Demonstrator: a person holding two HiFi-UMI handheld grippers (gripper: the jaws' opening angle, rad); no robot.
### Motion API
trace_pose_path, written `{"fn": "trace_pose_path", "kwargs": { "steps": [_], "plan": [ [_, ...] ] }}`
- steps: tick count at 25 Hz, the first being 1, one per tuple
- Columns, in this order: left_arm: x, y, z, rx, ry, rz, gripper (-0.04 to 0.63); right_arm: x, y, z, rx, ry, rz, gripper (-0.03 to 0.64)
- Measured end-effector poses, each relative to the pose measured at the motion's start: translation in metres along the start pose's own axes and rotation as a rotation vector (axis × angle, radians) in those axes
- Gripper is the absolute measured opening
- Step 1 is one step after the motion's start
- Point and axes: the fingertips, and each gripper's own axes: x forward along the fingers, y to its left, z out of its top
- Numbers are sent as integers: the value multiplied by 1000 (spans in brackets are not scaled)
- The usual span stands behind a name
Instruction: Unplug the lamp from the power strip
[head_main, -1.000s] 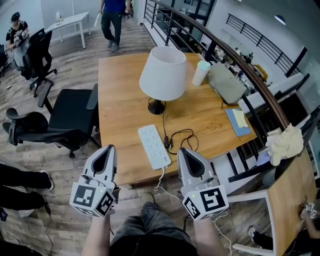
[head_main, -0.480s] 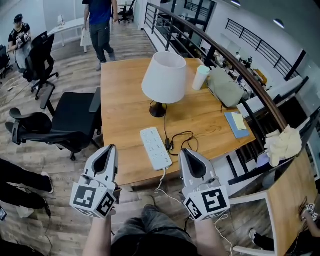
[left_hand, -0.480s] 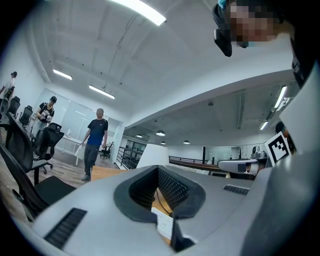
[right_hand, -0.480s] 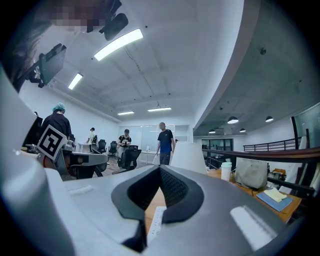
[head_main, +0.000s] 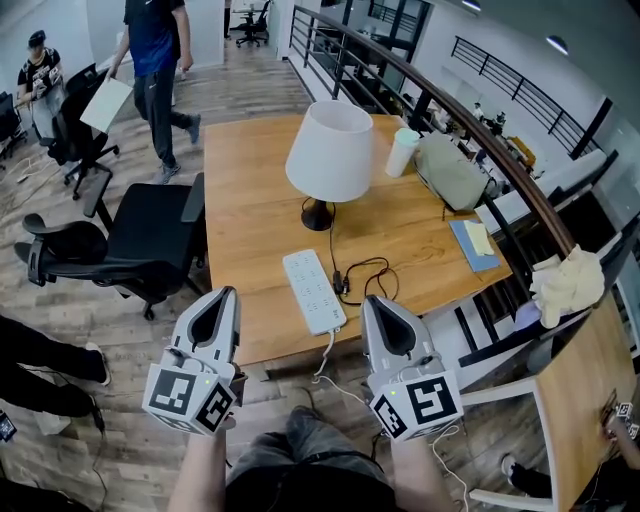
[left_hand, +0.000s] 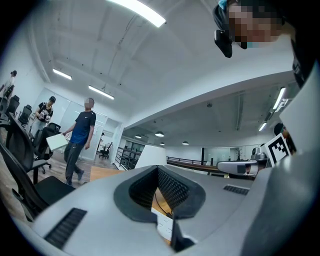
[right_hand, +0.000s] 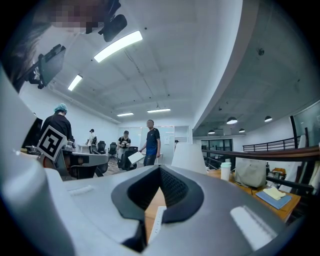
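Head view: the lamp (head_main: 330, 150) stands on the wooden worktop (head_main: 250, 200). Its black cord (head_main: 372, 270) loops down to a plug (head_main: 340, 284) that looks seated at the right edge of the white power strip (head_main: 313, 290), so I judge the lamp is plugged in. The strip lies near the worktop's front edge. The left gripper (head_main: 222, 296) and right gripper (head_main: 374, 302) hover just off that edge, on either side of the strip. Each has its jaws closed tip to tip with nothing between them.

To do this well, the right jaws need to open wide enough to take the plug body itself, not the thin cord. The left gripper could press down on the strip so the light strip does not lift or slide. A pull straight out along the pins should free it cleanly without yanking the lamp.
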Motion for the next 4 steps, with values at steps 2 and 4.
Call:
{"fn": "trace_pose_path", "kwargs": {
  "steps": [2, 4],
  "plan": [
    [-1, -2, 0, 1, 0, -4, -3, -2, 0, -1, 2, -1, -3, 8],
    [-1, -4, 0, 4, 0, -6, -3, -5, 0, -1, 7, -3, -5, 8]
  ]
}}
